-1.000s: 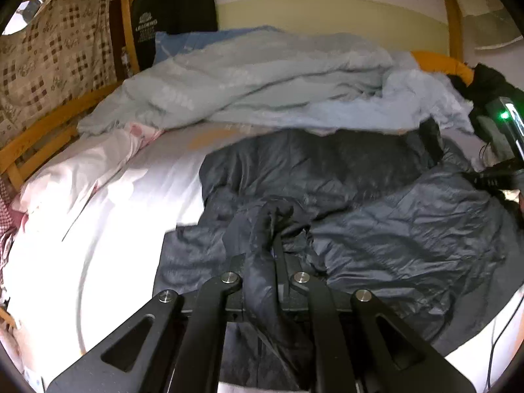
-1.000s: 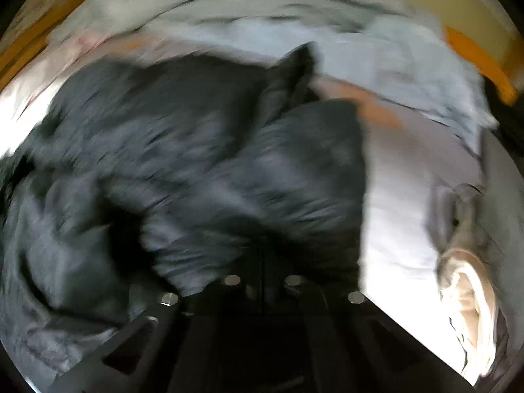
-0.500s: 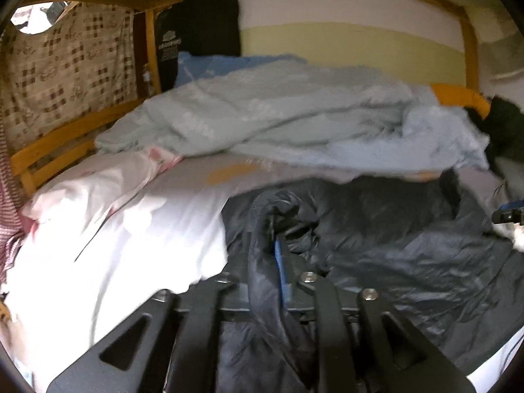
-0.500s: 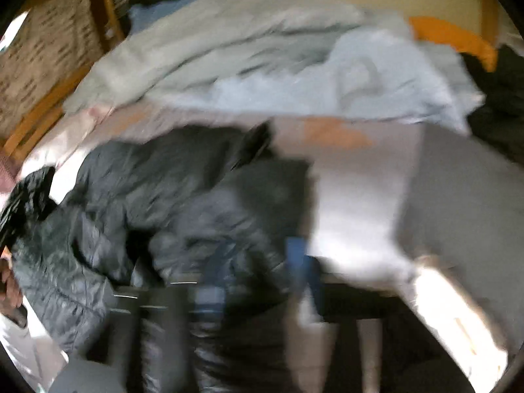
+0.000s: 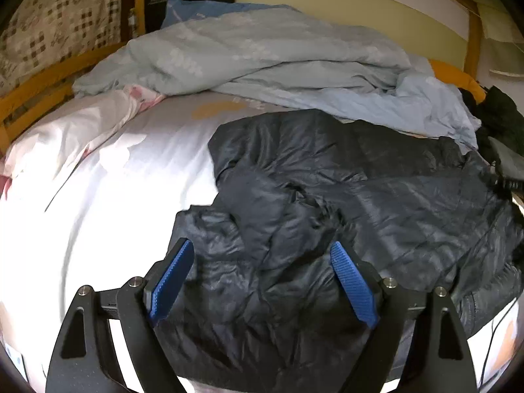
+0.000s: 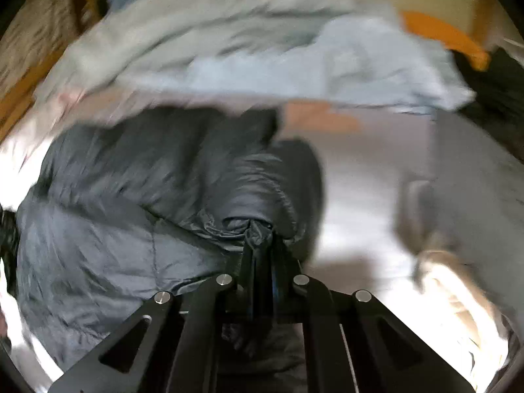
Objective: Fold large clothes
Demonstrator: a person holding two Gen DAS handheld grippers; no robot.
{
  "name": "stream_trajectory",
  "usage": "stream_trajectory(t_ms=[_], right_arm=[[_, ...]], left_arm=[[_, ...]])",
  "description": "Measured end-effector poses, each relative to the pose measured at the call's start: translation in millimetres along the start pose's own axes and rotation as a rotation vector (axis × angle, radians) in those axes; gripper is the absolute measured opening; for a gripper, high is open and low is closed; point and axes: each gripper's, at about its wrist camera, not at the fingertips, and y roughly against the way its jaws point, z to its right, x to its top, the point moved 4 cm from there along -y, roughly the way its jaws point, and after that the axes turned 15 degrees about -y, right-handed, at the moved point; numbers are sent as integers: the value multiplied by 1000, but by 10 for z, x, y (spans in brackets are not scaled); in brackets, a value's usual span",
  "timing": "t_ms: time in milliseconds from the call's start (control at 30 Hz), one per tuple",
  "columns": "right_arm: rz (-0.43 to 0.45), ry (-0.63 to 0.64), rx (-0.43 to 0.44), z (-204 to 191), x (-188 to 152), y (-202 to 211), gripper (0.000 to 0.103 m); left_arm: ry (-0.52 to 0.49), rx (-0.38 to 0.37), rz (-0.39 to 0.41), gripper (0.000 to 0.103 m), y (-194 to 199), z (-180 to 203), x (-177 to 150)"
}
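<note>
1. Looking through the left wrist view, I log the left gripper (image 5: 262,278) with its fingers spread wide — blue pads (image 5: 172,280) facing each other, nothing between them.
2. Dark puffer jacket (image 5: 344,203): lies crumpled on the white bed sheet (image 5: 114,190), directly below and ahead of the spread fingers, reaching toward the right edge of the view.
3. Pale blue duvet (image 5: 262,55): heaped across the far side of the bed, its near edge touching the jacket's far edge.
4. Pink-white pillow (image 5: 72,131): at the left, beside the wooden bed rail (image 5: 36,91).
5. Orange item (image 5: 458,78): at the far right, behind the duvet.
6. Right wrist view, blurred: I note the right gripper (image 6: 262,255) clamped tight on a bunched fold of the jacket (image 6: 131,216) — the cloth rises in a ridge up to the fingertips.
7. Same view: the jacket fills the left and centre, on the sheet (image 6: 360,196); the duvet (image 6: 278,49) lies beyond it.
</note>
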Motion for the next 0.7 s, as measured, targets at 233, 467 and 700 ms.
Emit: stream_trajectory(t_ms=[233,467,700], right_arm=[[158,-154,-131,685,209,254,13],[84,-98,148,651,-65,617,61],[-126,12,201,482,-834,466,59]], left_arm=[[-134,-15,-53,85,-172,280,250],[-175,-94,-55,87,-370,471,692],[-204,-119,-155,64,-622,623,766]])
